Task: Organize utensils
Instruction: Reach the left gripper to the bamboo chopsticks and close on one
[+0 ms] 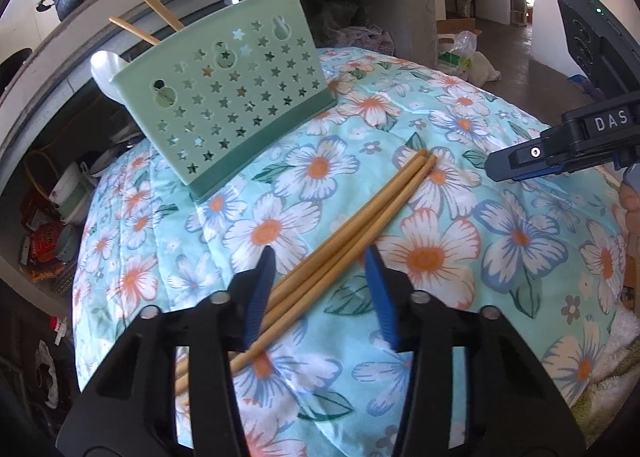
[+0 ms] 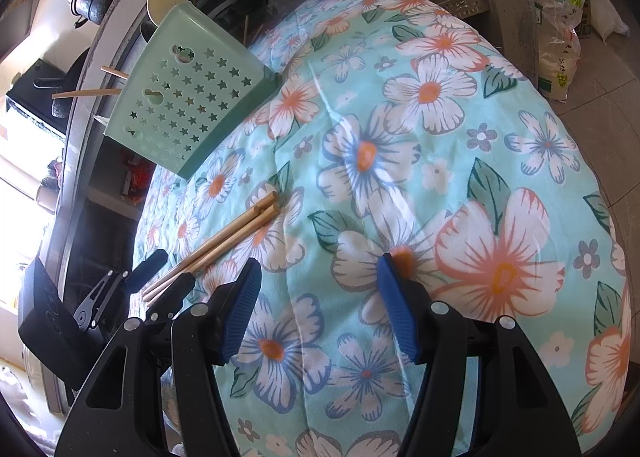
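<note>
Chopsticks (image 1: 352, 217) lie between the spread left fingers (image 1: 260, 289) — seemingly untouched; right fingers (image 2: 240, 305) apart.

The left gripper (image 1: 322, 269) has its fingers (image 1: 262, 277) spread wide apart and pointing forward and down. The right gripper (image 2: 320, 281) also has its fingers (image 2: 394, 297) spread wide, with nothing between them. In the left view, the right gripper comes in from the right side.
</note>
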Tool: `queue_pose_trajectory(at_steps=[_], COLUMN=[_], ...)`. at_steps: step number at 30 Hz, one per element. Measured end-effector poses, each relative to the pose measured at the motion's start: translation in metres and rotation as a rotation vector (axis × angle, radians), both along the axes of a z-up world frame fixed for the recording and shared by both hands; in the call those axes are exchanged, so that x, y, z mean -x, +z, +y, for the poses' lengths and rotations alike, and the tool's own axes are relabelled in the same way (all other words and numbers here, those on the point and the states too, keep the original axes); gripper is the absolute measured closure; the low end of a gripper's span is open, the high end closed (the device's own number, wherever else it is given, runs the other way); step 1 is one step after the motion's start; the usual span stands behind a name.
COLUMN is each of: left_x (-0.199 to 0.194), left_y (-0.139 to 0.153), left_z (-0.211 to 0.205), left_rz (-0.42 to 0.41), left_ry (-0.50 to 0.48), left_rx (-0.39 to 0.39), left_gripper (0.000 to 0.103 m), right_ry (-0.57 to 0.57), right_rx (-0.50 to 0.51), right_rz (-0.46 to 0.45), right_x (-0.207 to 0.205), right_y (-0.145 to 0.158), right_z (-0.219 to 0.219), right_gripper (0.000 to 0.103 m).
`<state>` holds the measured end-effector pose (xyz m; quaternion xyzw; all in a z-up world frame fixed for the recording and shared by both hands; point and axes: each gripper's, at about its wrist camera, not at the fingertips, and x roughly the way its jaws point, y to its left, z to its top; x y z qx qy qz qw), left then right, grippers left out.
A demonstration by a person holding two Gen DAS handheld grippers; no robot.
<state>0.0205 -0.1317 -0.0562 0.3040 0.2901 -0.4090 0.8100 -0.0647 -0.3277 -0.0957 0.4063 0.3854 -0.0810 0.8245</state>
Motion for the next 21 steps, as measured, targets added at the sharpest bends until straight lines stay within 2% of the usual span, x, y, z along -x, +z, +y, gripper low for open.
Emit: queue_pose_trajectory(at_steps=[3, 9, 13, 16, 18, 21], left_x=[-0.001, -0.008, 0.007, 0.021, 0.027, 0.030], left_y=[-0.004, -0.009, -0.009, -0.010, -0.011, -0.008], left_z=[-0.006, -0.015, -0.011, -0.004, 0.000, 0.005], left_rz=[0.009, 0.049, 0.048, 0.086, 0.078, 0.126], left_ry=[-0.014, -0.040, -0.095, -0.138, -0.149, -0.150], left_rx=[-0.011, -0.025, -0.050, -0.069, -0.077, -0.074], left_gripper=[0.074, 0.074, 0.074, 0.074, 0.075, 0.076], right_ry=[0.001, -0.002, -0.003, -0.003, -0.003, -0.003], right_rx=[0.003, 0.000, -0.005, -0.011, -0.016, -0.024], right_rz=[0.002, 0.002, -0.002, -0.005, -0.007, -0.009], right_x=[0.000, 0.000, 0.000, 0.001, 0.002, 0.003], right_y=[0.000, 0.000, 0.000, -0.001, -0.001, 0.000], right_z=[0.000, 0.000, 0.000, -0.002, -0.002, -0.003], right_gripper=[0.044, 0.044, 0.044, 0.044, 0.044, 0.044])
